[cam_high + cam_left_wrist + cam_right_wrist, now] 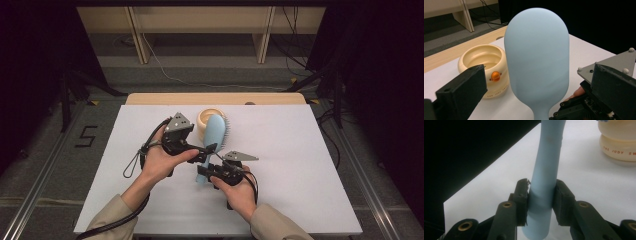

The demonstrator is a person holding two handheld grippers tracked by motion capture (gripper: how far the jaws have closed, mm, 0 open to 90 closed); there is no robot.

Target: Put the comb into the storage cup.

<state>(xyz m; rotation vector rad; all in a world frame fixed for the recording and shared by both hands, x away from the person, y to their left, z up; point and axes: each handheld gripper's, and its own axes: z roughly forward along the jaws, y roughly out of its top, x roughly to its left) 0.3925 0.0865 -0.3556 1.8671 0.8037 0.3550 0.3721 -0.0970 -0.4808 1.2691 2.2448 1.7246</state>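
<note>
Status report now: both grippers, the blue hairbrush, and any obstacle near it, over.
Right gripper shut on hairbrush handle, brush lifted. Left gripper open, jaws either side of the brush head, not touching. Cream pot just behind on the table.

I read "THE JUDY SW…" in red on the cream pot [619, 143], cut off at the edge. Black "5" marked on the floor [86, 136].

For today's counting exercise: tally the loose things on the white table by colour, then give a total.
Light blue: 1, the hairbrush
Cream: 1, the round pot
Total: 2
</note>
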